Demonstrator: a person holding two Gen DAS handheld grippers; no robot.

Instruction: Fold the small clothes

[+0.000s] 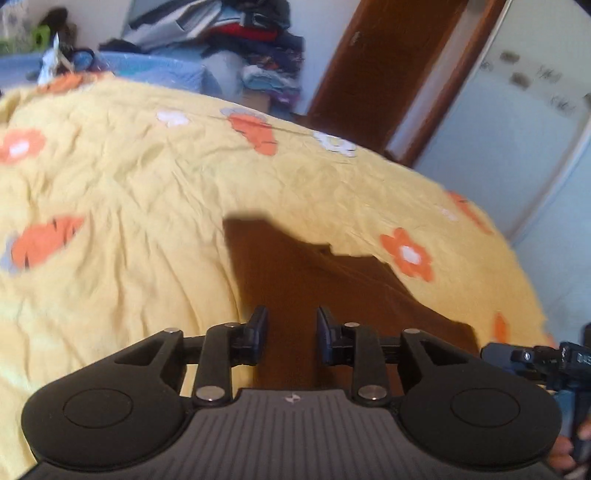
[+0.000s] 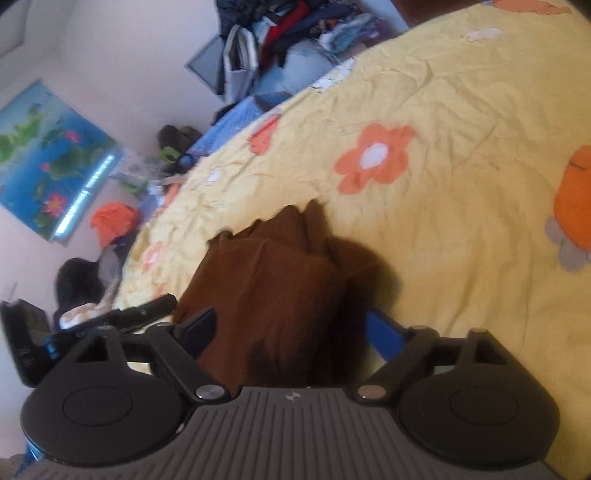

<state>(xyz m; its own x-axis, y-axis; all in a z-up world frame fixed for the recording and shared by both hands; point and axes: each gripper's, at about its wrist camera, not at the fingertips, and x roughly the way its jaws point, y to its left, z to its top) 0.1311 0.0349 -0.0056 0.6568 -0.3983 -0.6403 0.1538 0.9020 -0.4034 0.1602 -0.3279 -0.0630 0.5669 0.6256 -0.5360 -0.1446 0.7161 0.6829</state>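
Note:
A small brown garment [image 1: 310,273] lies on the yellow flowered bedspread [image 1: 129,184]. My left gripper [image 1: 291,332] hovers over its near part with jaws a little apart and nothing between them. In the right wrist view the brown garment [image 2: 273,288] looks bunched and partly folded. My right gripper [image 2: 291,332] is wide open, one finger on each side of the cloth, not closed on it. The right gripper also shows at the left view's right edge [image 1: 535,358].
A pile of clothes [image 1: 240,33] is stacked behind the bed, also in the right view [image 2: 288,33]. A brown door [image 1: 388,66] stands at the back. An orange item [image 2: 114,221] and clutter lie beside the bed. The bedspread [image 2: 461,184] stretches right.

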